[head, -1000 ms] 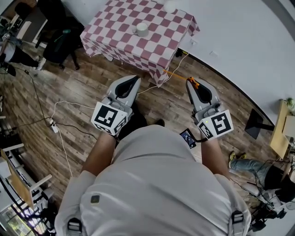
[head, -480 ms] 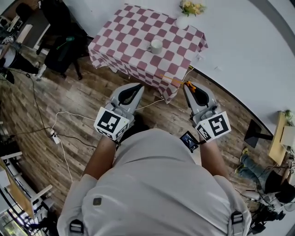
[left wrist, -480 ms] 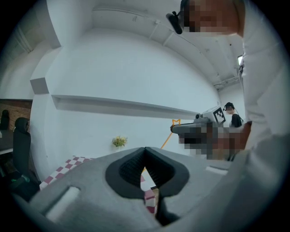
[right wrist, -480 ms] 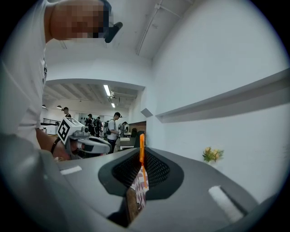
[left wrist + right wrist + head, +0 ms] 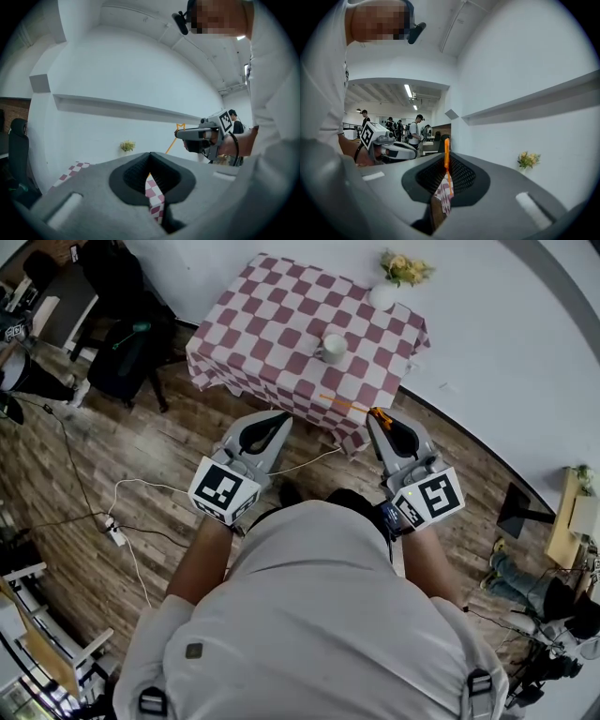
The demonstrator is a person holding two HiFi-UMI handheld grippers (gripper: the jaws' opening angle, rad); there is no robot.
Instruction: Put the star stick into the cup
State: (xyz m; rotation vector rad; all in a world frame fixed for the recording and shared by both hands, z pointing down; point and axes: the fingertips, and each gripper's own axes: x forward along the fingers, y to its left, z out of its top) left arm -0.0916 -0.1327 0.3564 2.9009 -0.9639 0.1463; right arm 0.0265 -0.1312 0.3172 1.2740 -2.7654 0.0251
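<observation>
Poking from right gripper [image 5: 377, 414], star stick [image 5: 342, 403], star tip seemingly blurred.

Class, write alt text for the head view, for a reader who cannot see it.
Seen from above, a person holds a claw in each hand over a wooden floor; the right claw grips an orange star stick, and the left claw is shut and empty. Ahead, a checked-cloth table bears a white cup and a vase of flowers.
</observation>
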